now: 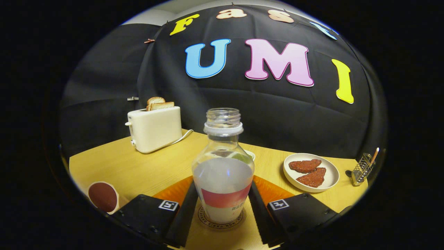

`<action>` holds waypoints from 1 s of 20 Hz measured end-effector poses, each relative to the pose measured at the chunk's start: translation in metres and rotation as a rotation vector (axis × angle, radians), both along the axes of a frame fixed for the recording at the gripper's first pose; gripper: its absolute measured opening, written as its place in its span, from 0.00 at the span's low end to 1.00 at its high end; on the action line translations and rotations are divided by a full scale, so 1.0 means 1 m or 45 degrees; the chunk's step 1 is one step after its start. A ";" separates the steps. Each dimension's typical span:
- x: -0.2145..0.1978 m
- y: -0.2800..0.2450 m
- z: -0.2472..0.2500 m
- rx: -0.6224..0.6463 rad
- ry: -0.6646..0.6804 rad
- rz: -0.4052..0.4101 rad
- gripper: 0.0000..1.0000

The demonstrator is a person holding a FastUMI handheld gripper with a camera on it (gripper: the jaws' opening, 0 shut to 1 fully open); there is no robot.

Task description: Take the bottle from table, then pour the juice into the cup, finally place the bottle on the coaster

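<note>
At ten o'clock from the gripper (pixel 222 211), near its left finger, sits a cup (pixel 103 196) with a dark reddish inside, on the pale wood-grain tabletop (pixel 138 170). Farther off at eleven o'clock stands a smooth cream toaster (pixel 155 128) holding two slices of toast (pixel 159 103).

Dead ahead at twelve o'clock, the bottle (pixel 223 170) stands upright between the two fingers, long axis vertical, its base on a round printed coaster (pixel 208 218). It is clear plastic, bulbous, capless, with a threaded neck and a pink-banded label; pale liquid partly fills it. Both fingers lie against its sides, so the gripper looks closed on it; releasing should leave it standing there.

At two o'clock, a white plate (pixel 329 173) carries two rough reddish wedges.
</note>
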State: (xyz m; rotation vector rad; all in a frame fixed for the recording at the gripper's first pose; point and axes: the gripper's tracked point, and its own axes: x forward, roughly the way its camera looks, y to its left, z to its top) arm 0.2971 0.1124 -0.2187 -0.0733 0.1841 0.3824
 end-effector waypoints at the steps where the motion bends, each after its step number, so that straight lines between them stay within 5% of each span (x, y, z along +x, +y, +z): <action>1: -0.001 -0.001 0.002 0.003 0.004 -0.001 0.85; 2: 0.001 -0.001 0.002 0.012 0.014 -0.008 0.98; 3: -0.002 -0.001 0.004 0.029 0.022 -0.004 1.00; 10: -0.042 -0.007 0.037 -0.023 0.036 0.018 0.99; 20: -0.120 -0.032 0.160 -0.011 -0.146 -0.046 0.97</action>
